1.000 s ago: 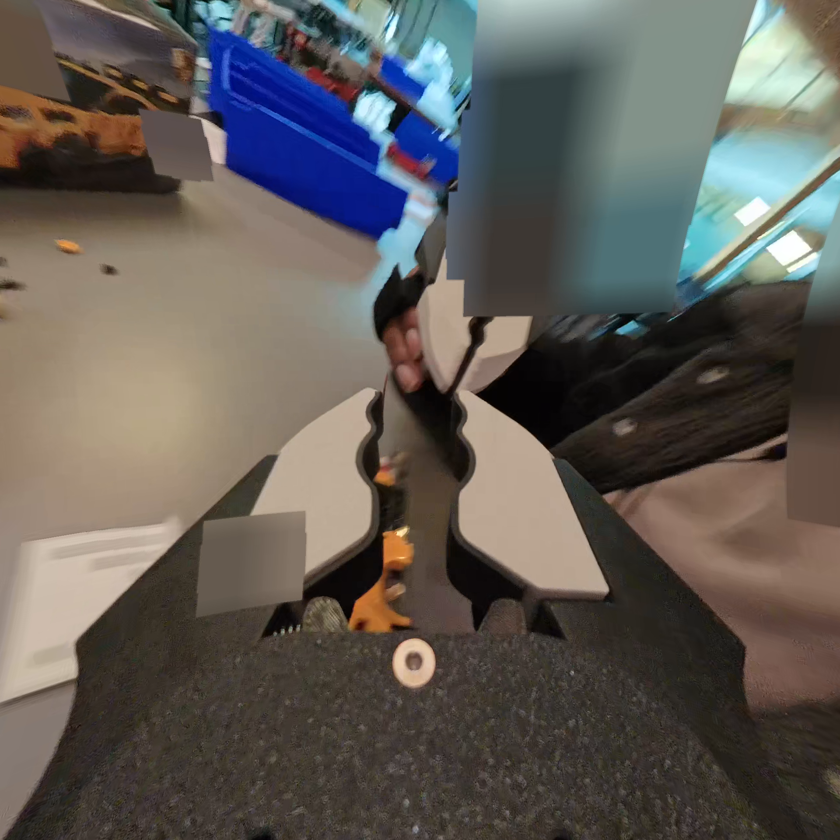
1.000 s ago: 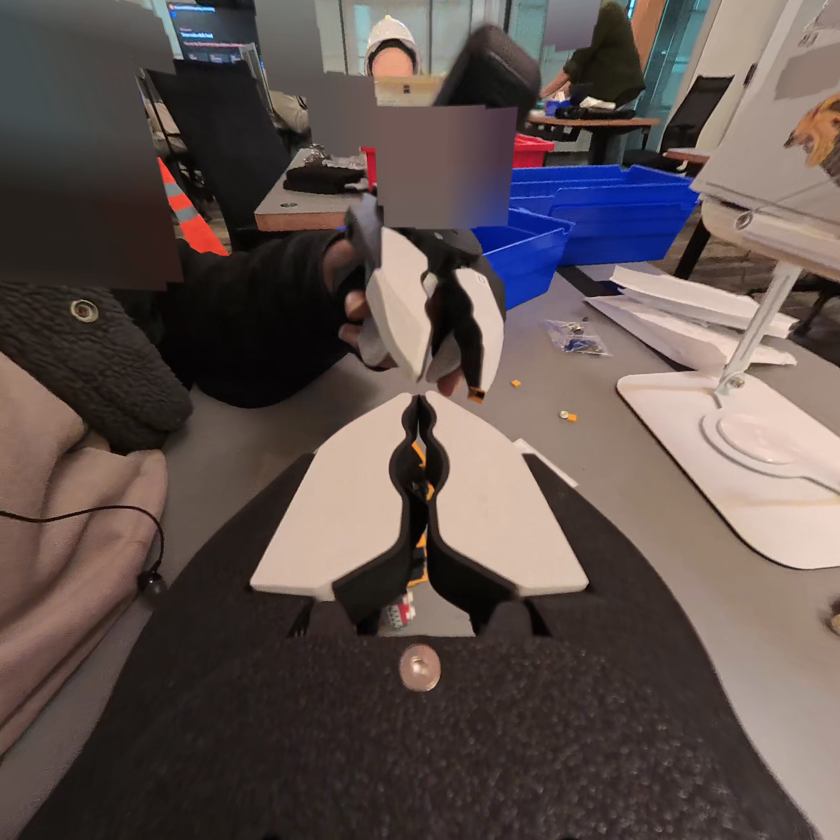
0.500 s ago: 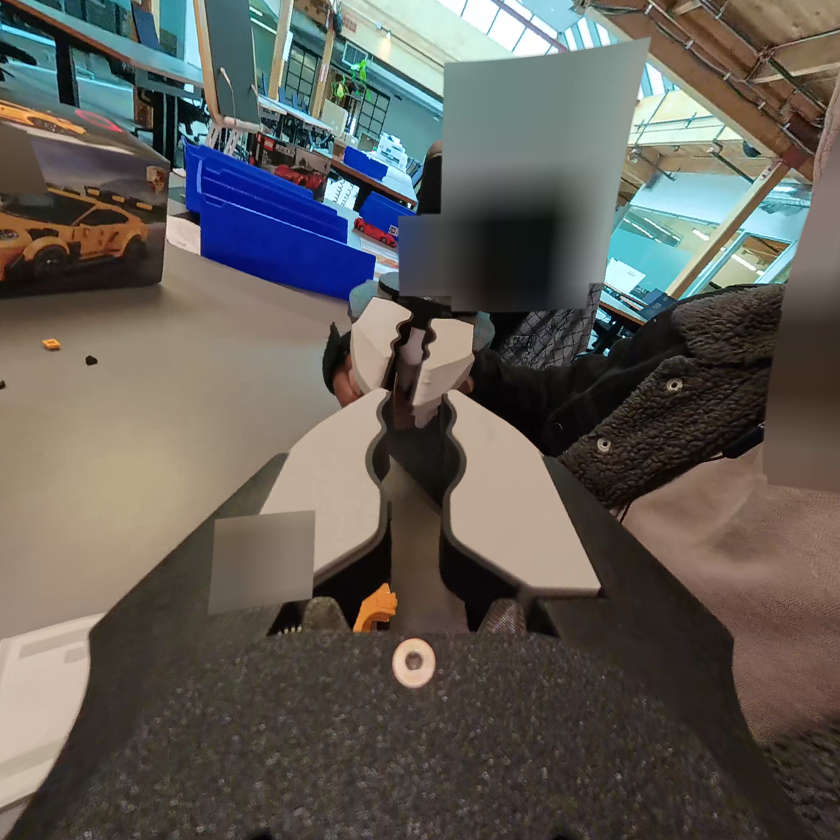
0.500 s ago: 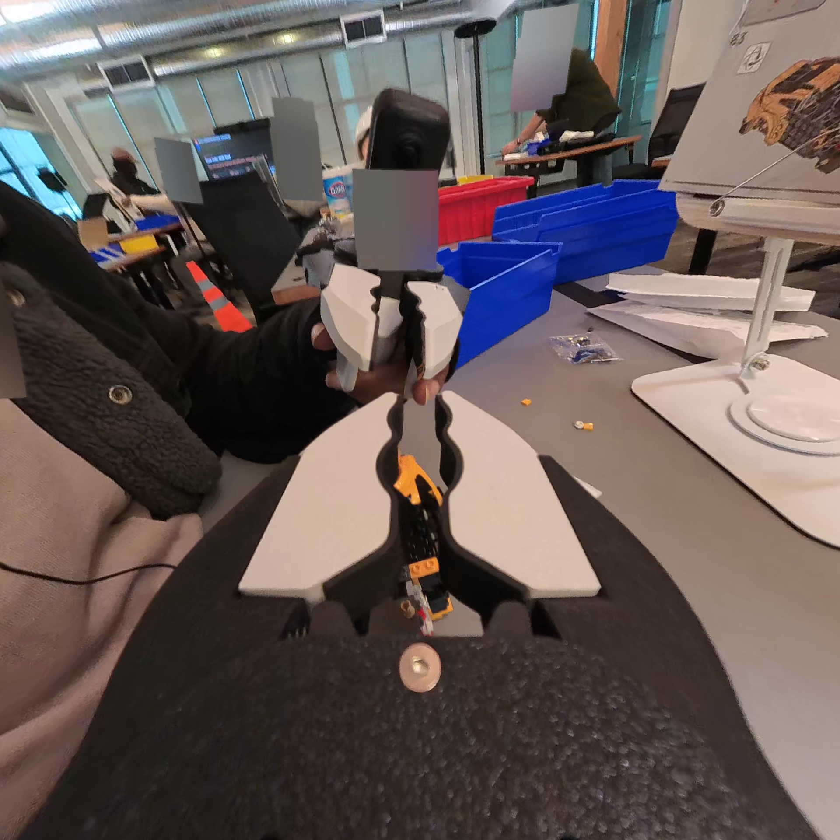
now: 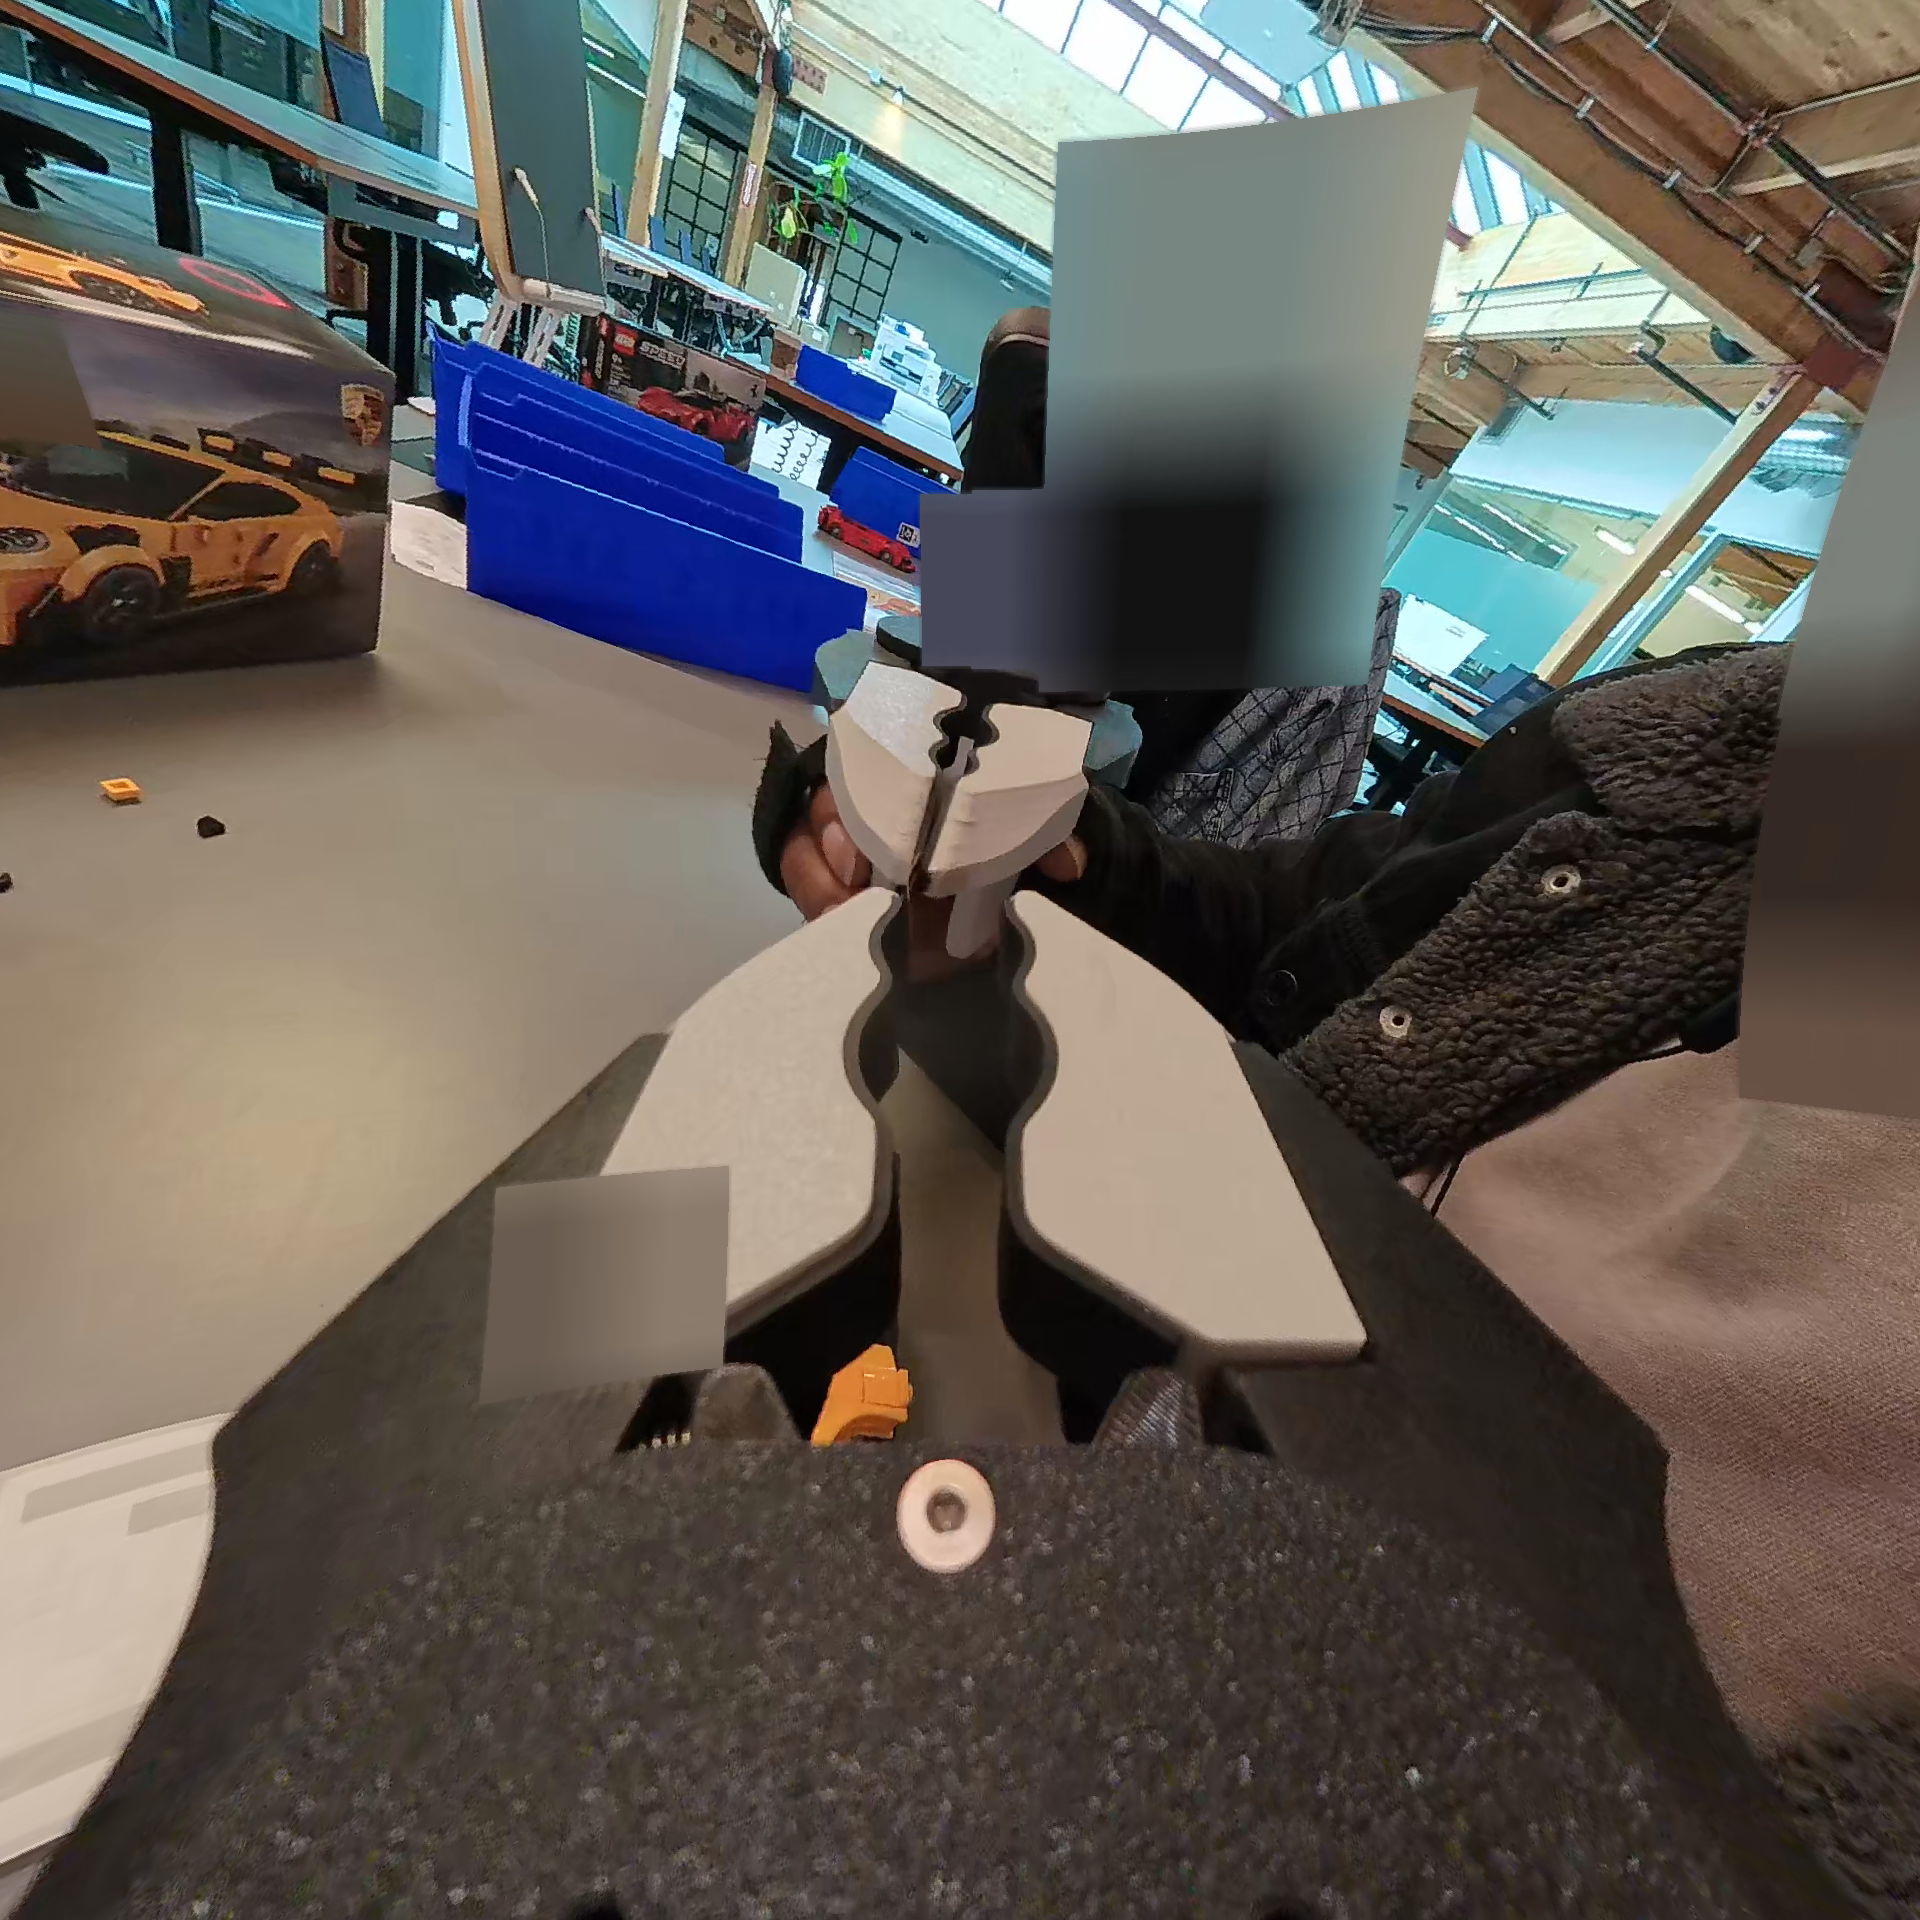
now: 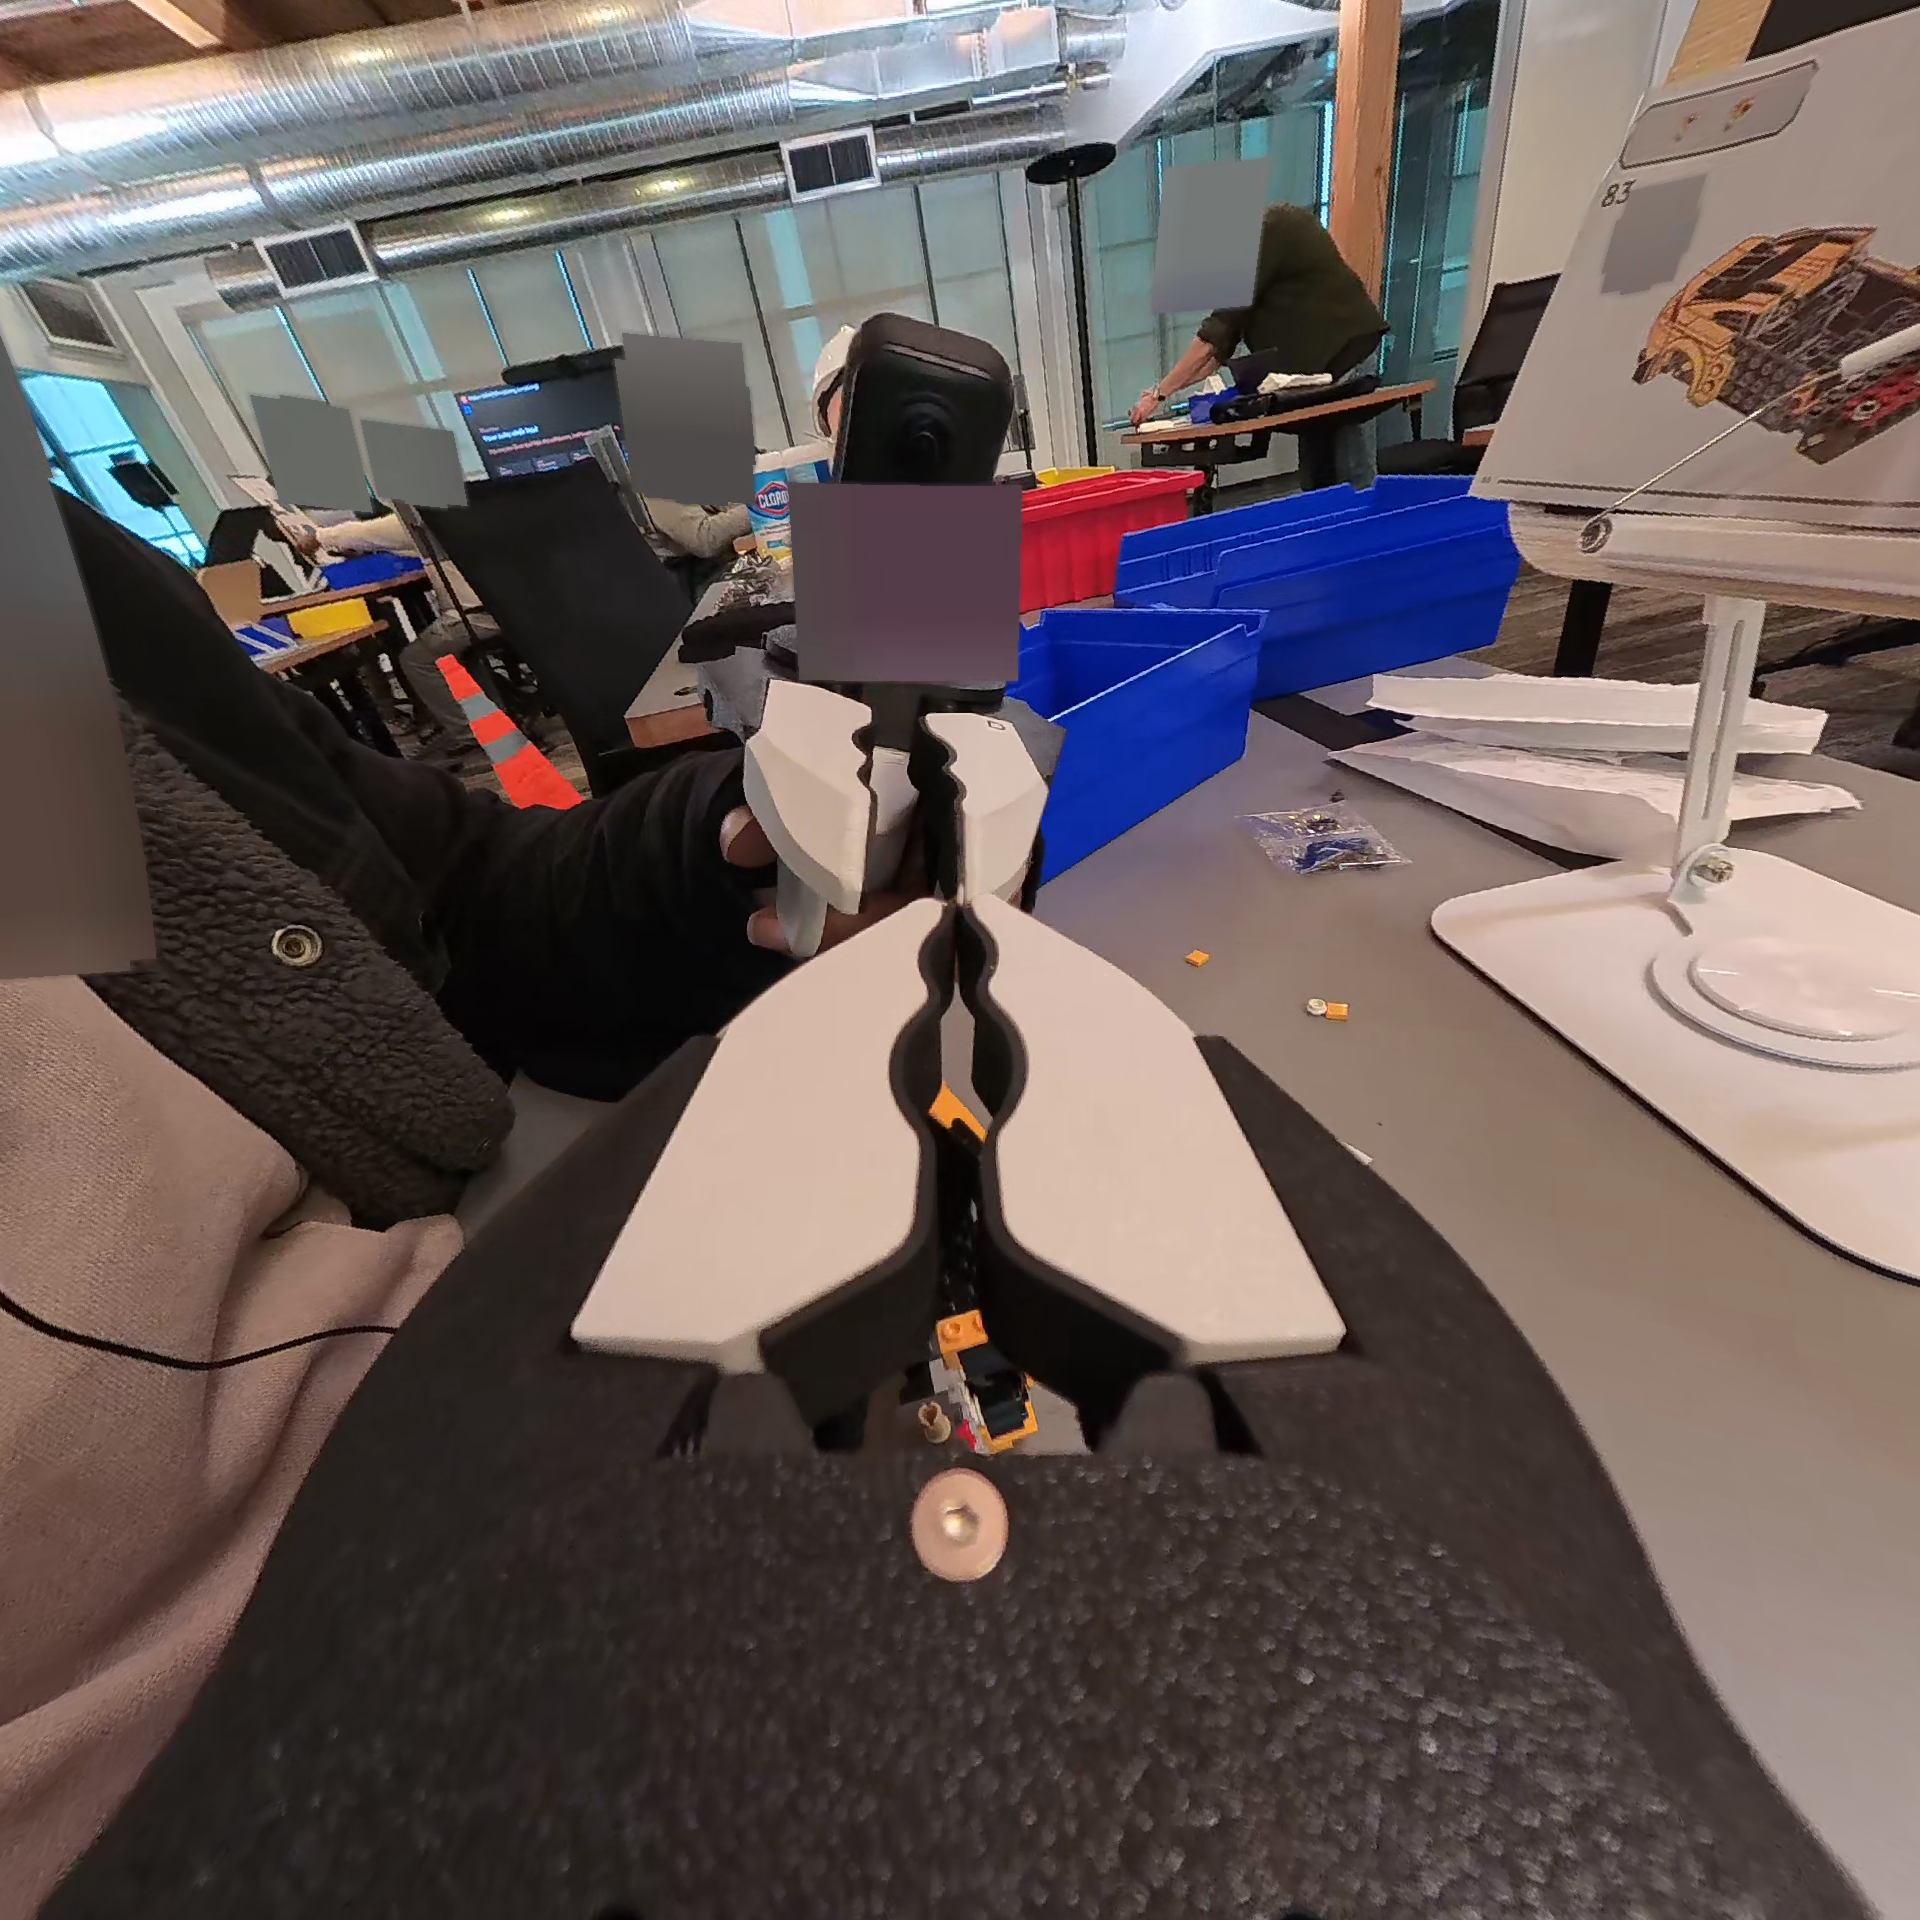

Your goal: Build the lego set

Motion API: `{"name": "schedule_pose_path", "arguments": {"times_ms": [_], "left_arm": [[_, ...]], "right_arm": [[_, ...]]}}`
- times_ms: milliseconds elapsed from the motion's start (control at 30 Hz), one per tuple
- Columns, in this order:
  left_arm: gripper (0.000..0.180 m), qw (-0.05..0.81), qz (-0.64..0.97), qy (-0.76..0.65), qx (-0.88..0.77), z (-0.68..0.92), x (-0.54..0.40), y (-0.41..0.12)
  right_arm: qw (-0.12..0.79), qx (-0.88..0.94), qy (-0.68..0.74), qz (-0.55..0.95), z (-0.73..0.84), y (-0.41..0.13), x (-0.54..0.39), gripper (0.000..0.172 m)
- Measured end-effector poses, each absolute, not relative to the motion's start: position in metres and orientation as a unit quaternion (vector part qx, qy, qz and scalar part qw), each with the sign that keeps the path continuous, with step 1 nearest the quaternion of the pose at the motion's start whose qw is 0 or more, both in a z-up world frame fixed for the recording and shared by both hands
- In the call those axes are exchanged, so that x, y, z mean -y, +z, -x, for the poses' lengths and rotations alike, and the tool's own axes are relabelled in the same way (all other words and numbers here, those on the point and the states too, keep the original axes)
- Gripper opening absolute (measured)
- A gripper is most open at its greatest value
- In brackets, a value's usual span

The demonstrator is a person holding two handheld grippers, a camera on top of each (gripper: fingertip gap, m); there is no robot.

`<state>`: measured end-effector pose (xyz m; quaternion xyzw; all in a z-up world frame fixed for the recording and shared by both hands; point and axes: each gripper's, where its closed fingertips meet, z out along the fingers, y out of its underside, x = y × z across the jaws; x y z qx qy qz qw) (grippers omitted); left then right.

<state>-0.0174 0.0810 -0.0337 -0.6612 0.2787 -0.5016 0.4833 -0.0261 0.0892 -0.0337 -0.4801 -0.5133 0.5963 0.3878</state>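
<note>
1. A box (image 5: 177,499) printed with a yellow sports car and a small crest stood on the grey table (image 5: 416,935), with blue bins (image 5: 623,540) behind it. Farther back was a second printed box (image 5: 675,384) showing a red car.
2. An open instruction booklet (image 6: 1714,343) sat propped on a white stand (image 6: 1662,997). It showed a page number and a drawing of an orange and black model.
3. A labelled white canister (image 6: 771,509) and a lit screen stood in the background, their print too small to matter.
4. The left gripper (image 5: 951,914) was raised over the table and pointed at the other tool. Its fingers stood a narrow way apart with nothing between the tips. A black-sleeved hand (image 6: 758,852) held it.
5. The right gripper (image 6: 956,909) faced it nearly tip to tip, level, with its fingertips closed together. Fingers of the other hand (image 5: 821,862) wrapped its grip.
6. An orange and black brick model (image 6: 971,1351) showed through the slot low between the right gripper's fingers. I cannot tell if it touched them.
7. Small orange pieces (image 6: 1198,958) and a clear bag of parts (image 6: 1320,842) lay on the table near the stand.
</note>
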Motion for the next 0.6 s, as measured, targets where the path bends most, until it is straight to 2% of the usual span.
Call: {"name": "schedule_pose_path", "arguments": {"times_ms": [300,333,400,600], "left_arm": [[0.02,0.458,0.667,-0.517,-0.279,0.017,-0.079,-0.039],[0.028,0.452,0.672,-0.518,-0.273,0.017,-0.08,-0.041],[0.032,0.432,0.676,-0.537,-0.26,0.02,-0.081,-0.043],[0.028,0.447,0.683,-0.503,-0.284,0.023,-0.08,-0.041]], "right_arm": [[0.407,0.567,0.555,0.452,0.026,-0.039,-0.077,0.0],[0.407,0.573,0.554,0.445,0.025,-0.039,-0.075,0.0],[0.406,0.581,0.553,0.438,0.024,-0.037,-0.071,0.0],[0.386,0.589,0.532,0.469,0.023,-0.049,-0.081,0.0]]}}
